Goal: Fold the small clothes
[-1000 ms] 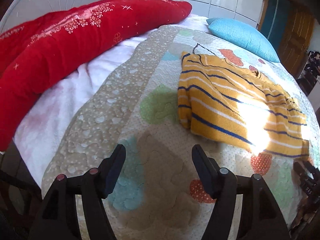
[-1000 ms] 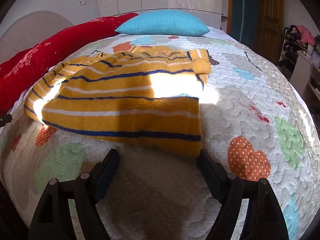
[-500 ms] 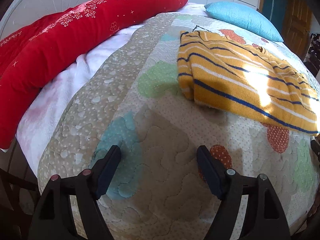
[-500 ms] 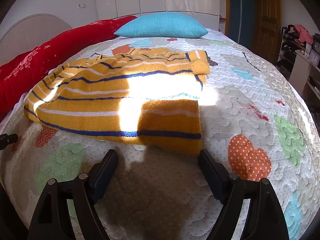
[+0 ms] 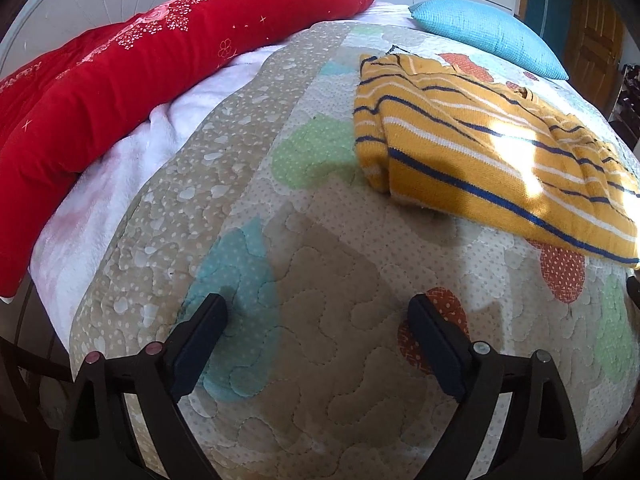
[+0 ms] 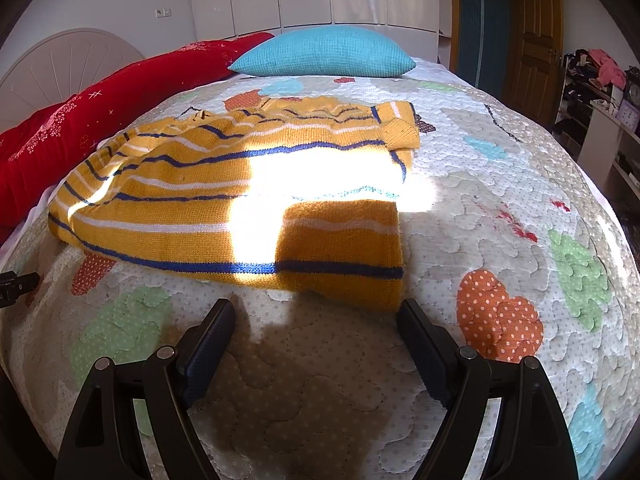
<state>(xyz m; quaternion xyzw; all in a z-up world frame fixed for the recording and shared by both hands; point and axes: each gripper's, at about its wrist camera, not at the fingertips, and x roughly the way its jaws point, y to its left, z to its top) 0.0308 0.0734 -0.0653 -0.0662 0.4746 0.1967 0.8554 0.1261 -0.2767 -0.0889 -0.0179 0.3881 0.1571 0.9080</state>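
A small yellow sweater with blue and white stripes (image 6: 224, 196) lies folded on the quilted bed cover (image 6: 500, 208). In the left wrist view the sweater (image 5: 472, 152) lies ahead and to the right. My left gripper (image 5: 318, 316) is open and empty, above bare quilt well short of the sweater's near corner. My right gripper (image 6: 316, 312) is open and empty, its jaws just in front of the sweater's near hem. A bright sun patch falls across the sweater.
A long red cushion (image 5: 132, 64) lies along the left of the bed over a white blanket (image 5: 120, 168). A blue pillow (image 6: 324, 52) sits at the far end. A wooden door (image 6: 536, 36) and cluttered shelves (image 6: 600, 92) stand to the right.
Both grippers have drawn back from the sweater toward the near bed edge, the left one more. Both stay open. The sweater has not moved.
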